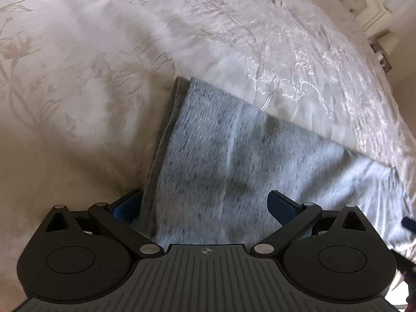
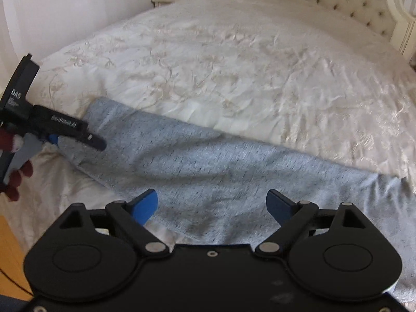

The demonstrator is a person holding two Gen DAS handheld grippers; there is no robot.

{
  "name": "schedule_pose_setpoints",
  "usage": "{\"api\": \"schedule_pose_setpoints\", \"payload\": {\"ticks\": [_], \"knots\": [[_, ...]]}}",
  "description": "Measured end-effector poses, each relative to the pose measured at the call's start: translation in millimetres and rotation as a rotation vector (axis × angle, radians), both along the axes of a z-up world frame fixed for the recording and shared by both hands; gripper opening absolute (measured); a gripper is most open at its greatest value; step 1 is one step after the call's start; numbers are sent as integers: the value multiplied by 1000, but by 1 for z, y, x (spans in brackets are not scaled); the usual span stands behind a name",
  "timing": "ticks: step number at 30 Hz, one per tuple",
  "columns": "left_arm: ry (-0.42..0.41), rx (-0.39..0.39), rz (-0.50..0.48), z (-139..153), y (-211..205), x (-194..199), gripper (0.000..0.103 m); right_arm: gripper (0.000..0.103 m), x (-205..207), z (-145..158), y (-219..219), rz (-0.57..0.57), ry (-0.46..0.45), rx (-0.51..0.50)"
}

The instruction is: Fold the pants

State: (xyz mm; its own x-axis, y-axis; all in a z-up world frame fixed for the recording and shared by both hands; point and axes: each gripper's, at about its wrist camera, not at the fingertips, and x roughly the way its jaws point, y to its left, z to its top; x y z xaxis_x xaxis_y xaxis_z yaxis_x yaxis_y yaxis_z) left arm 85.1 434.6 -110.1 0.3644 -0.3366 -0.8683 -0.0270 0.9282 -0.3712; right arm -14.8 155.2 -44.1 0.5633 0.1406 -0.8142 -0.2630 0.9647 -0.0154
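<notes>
Your grey pants [image 2: 208,161] lie stretched along the near edge of the bed [image 2: 234,65], and you hold both the left tongs [image 1: 205,205] and right tongs [image 2: 212,205] spread wide above the cloth, apparently poised to pinch it for a fold.

The pants [image 2: 208,161] lie stretched along the near edge of the bedspread [image 2: 234,65]. The left gripper [image 2: 78,140] sits at their left end, the right gripper [image 2: 212,205] over their middle. Behind, the headboard [image 2: 338,2] stands right of the nightstand [image 2: 166,0].
</notes>
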Motion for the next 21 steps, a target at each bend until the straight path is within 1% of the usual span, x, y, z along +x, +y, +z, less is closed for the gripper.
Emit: {"api": "schedule_pose_setpoints", "payload": {"ticks": [2,4,6,7,8,9,10,11,12,13,14,18,21], "knots": [[3,-12,-5,-1,0,4,102,93,6,-3,0,-10,44,24],[16,-14,-15,-2,-2,8,102,84,11,-7,-1,-28,74,55],[31,-14,-14,-2,-3,11,102,57,16,-10,-4,-58,108,91],[36,-19,-4,-2,-3,12,102,50,20,-12,-6,-75,131,116],[36,-24,10,-1,-2,12,98,35,24,-15,-9,-98,155,135],[23,-12,24,2,-2,10,86,23,28,-18,-11,-116,173,150],[4,33,31,5,-4,10,51,18,32,-20,-13,-132,187,163],[-6,77,33,9,-5,8,31,12,36,-22,-14,-145,196,167],[-11,60,36,13,-2,7,24,9,40,-24,-16,-156,198,163],[-12,34,51,15,1,6,21,7,45,-24,-16,-162,196,160],[-11,25,67,18,3,5,19,6,50,-24,-17,-165,194,160],[-8,49,73,22,3,7,19,5,74,-27,-18,-173,184,141],[8,27,86,15,5,9,19,5,95,-37,-17,-177,194,128]]}}
